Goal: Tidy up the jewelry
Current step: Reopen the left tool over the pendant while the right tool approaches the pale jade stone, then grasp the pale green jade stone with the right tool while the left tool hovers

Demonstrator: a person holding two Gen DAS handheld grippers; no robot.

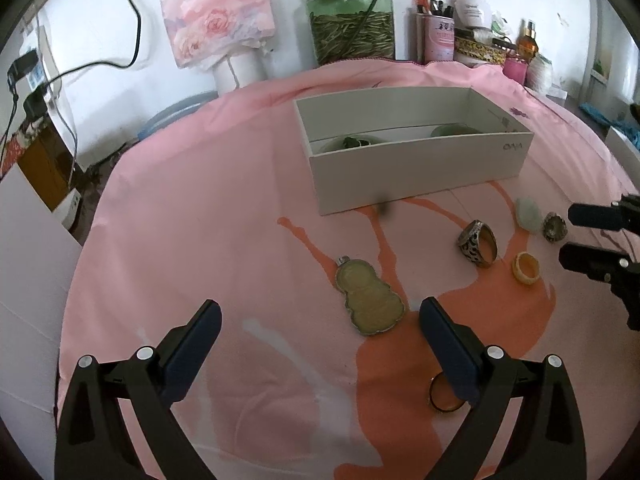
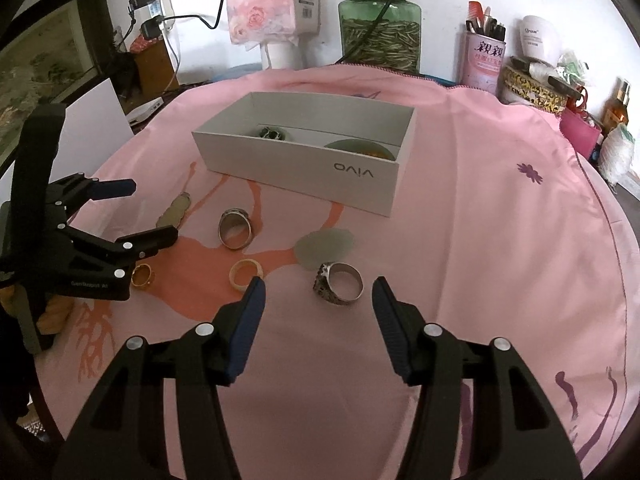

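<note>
Both grippers point steeply down at a desk (image 2: 480,240) covered with a pink cloth (image 1: 200,220). The left gripper (image 1: 320,320) has its jaws spread wide with nothing between the pads; in its own view they frame the gourd-shaped pendant (image 1: 368,298) lying flat just ahead, and a thin gold ring (image 1: 440,396) sits partly hidden behind its right finger. The right gripper (image 2: 318,296) has its jaws apart and empty as well, set either side of a silver ring with a dark ornate top (image 2: 340,284), whose band lies on the cloth ahead of the tips, the pads not touching it. A white open box (image 2: 304,164) stands farther back on the desk, holding two pieces whose kind cannot be made out: a dark one toward its left end and a pale green one toward its right. The loose jewelry lies on the cloth in front of the box. The right wrist view shows the left gripper from the side at the left edge, with a gloved hand (image 2: 52,312) below it, and reveals the gold ring in full just beside that gripper's lower finger; it also shows a second silver ring (image 2: 236,228), a cream ring (image 2: 245,276) and a flat pale green stone (image 2: 324,246) near one another. The left wrist view shows only the right gripper's two fingertips entering from the right edge, near the ornate ring, and shows the box's long front wall and, behind the desk, a green glass jar (image 1: 350,24) against the wall.
</note>
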